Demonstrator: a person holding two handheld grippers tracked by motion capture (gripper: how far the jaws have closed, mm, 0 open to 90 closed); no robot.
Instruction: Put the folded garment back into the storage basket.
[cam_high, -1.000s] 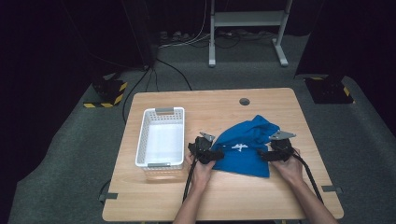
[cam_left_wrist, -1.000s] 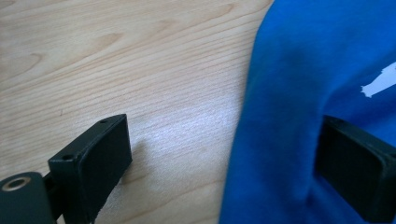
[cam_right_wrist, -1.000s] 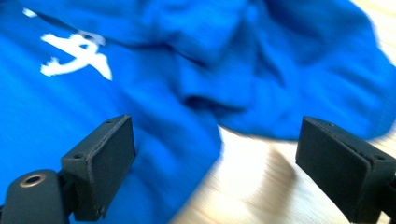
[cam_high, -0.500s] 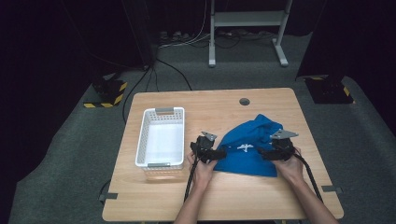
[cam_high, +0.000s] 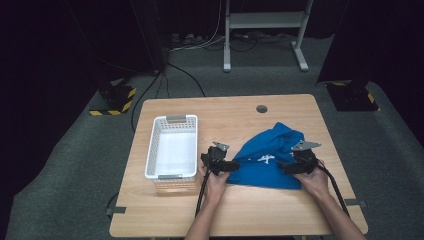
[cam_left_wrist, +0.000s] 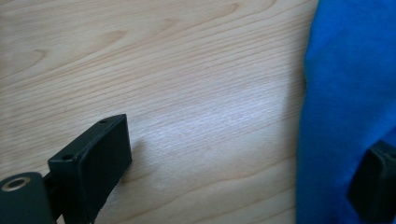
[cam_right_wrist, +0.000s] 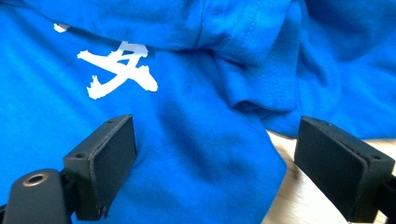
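Blue shirt (cam_high: 267, 160) lying crumpled on the tabletop (cam_high: 300, 110), right of the white basket (cam_high: 172, 147), w/ a white print on its front. Left claw (cam_high: 231, 165) sits at the shirt's left edge, jaws wide apart, one over bare wood and the other over cloth. Right claw (cam_high: 286, 166) is at the shirt's right side, jaws apart too, straddling a bunched fold near the hem, nothing pinched yet.

Handling call: it's soft, light, floppy cotton, so it'll sag and drape the moment it's lifted, no stiffness to lean on. Won't break, prob. not slippery. Best hold looks like the stitched hem or a doubled fold at each side, a thick bite of cloth, both sides together so it hangs even.
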